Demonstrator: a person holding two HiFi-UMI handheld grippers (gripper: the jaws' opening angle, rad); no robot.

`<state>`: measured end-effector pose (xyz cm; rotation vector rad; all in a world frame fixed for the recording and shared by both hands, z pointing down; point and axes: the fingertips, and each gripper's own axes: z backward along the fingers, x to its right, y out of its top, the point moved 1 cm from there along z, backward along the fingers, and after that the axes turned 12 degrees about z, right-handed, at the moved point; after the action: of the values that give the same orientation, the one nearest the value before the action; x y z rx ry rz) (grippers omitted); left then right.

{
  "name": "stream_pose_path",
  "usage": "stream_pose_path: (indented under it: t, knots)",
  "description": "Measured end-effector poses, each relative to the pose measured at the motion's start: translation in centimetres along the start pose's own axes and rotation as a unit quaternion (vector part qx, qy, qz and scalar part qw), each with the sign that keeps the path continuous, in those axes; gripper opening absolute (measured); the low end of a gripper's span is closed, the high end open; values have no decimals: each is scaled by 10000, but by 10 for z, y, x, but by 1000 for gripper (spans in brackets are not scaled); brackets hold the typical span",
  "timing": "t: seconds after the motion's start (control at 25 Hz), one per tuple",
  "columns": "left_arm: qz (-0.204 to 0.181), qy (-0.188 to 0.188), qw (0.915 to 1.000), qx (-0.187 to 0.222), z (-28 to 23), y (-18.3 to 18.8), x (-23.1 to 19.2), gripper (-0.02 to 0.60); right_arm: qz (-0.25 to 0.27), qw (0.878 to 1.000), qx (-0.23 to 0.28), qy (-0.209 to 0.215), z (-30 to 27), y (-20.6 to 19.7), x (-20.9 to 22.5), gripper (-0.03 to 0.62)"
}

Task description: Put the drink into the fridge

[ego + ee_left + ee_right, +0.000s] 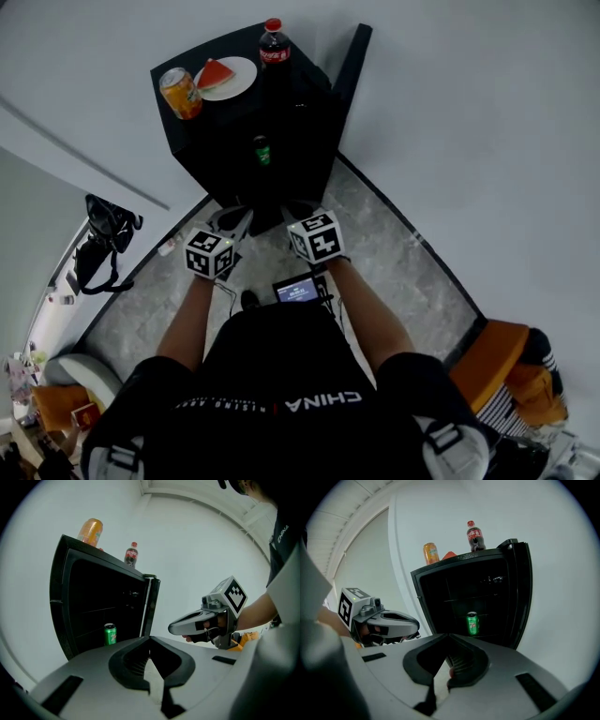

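- Grey shell, your left gripper (150, 640): jaws closed together, nothing between them.
- Your right gripper (449, 637): jaws likewise pressed together, empty.
- The two grippers sit side by side, near each other. Both point toward the fridge (302, 97), tilted somewhat down, and neither touches it.
- Green drink can (472, 623): upright on a lower shelf inside the black fridge, well apart from both grippers.
- Fridge door (352, 66): swung open on your right side, interior dark.
- Fridge top, left to right in the head view:
  - Orange can (180, 92).
  - White plate (242, 82) just beside the orange can, carrying a watermelon slice (215, 73).
  - Cola bottle (273, 45) with a red cap, upright near the back edge.
- Floor (394, 253): grey, marbled. The fridge stands in a corner between pale walls.
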<state>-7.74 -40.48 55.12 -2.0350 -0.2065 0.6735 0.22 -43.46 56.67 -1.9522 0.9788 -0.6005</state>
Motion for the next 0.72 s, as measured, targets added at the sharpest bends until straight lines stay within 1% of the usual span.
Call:
stream_pose_path:
  t: [0.2,0.36,0.56,0.72]
  knots:
    - [205,188,9996,-47,0,-20,18,12,141,9997,-74,203,14,-16,5,15]
    - [244,229,9994,-53,9,-35,30,12,114,9998,-7,131,28,-21,3,15]
    - [194,43,9998,43,26,-46,40,12,-89,9999,62,-82,44,-29,-8,15]
    - [57,-119,9999,34,57,-60,50,12,-231,9991,83,-333,58,-36,-27,15]
